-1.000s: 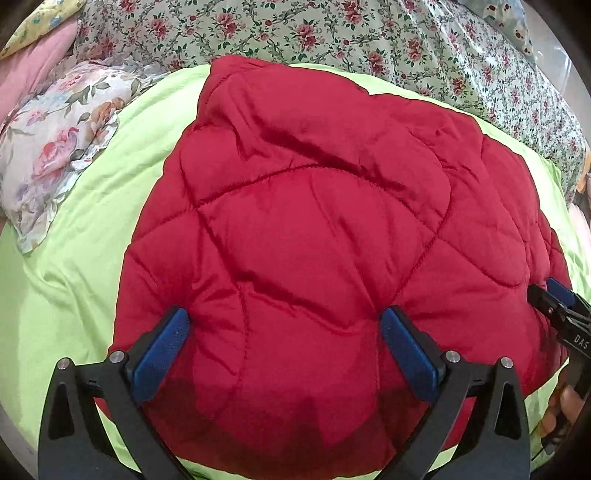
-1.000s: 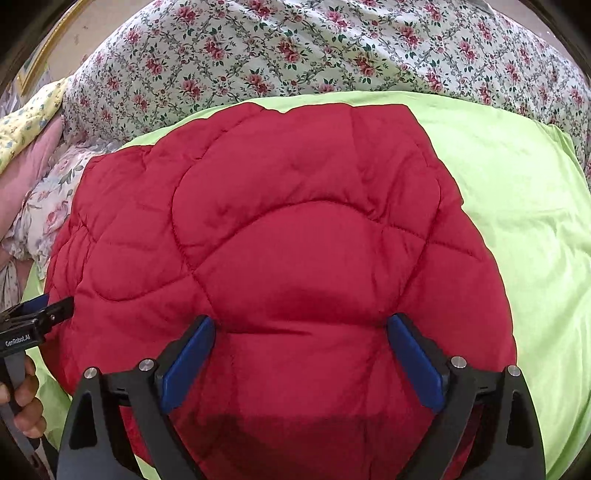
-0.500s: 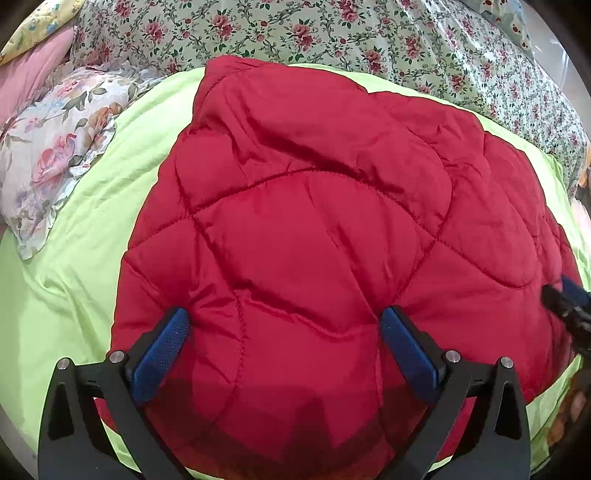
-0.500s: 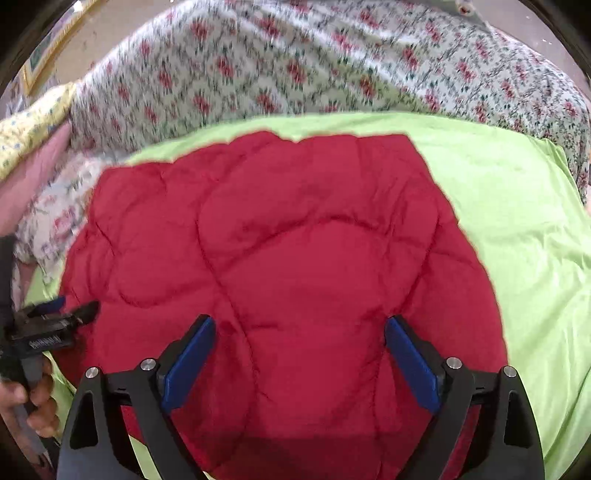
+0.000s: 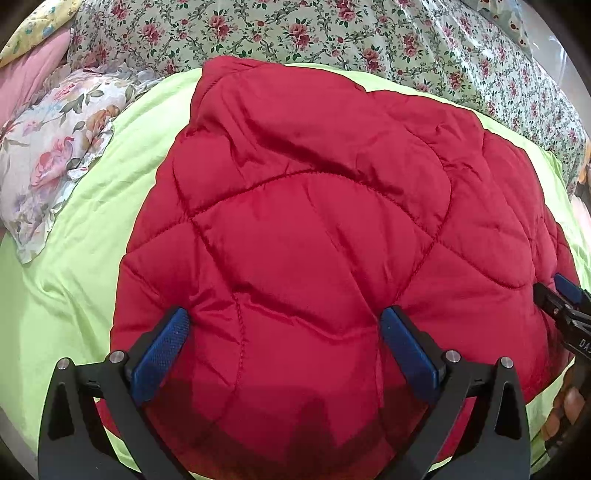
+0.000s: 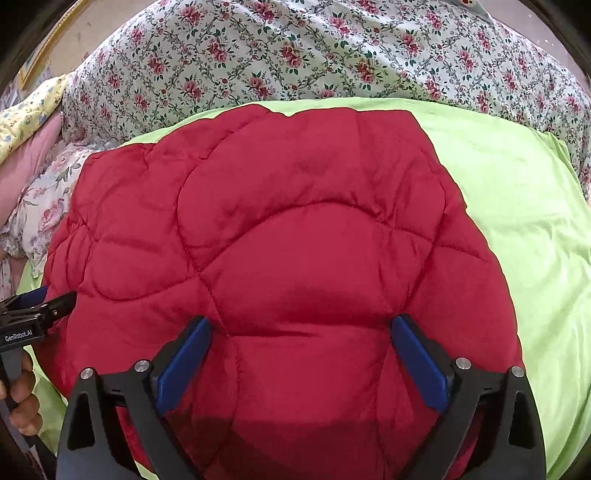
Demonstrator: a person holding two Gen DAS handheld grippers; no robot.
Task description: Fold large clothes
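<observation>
Floral-print bedding (image 6: 332, 55), pale green with red roses, spread across the far side beyond the red quilted garment (image 5: 314, 240). Lime-green sheet (image 5: 92, 258) next, lying under the red quilted garment and showing on both sides of it. Then the red quilted garment itself, puffy, stitched in curved panels, folded into a thick rounded stack in the middle of the lime-green sheet, with a ridge along its far edge. Left of the red quilted garment, a flowered pillow (image 5: 48, 155) with a frilled edge, and beyond that a pink cushion (image 5: 33, 77) and a corner of yellow cloth (image 5: 37, 22). Above the near part of the red quilted garment, the left gripper (image 5: 284, 343), blue pads wide apart, nothing between them, the cloth seen through the gap. Likewise over the near part of the red quilted garment, the right gripper (image 6: 301, 350), blue pads spread wide and gripping nothing. Contact between pads and fabric not clear in either wrist view.
</observation>
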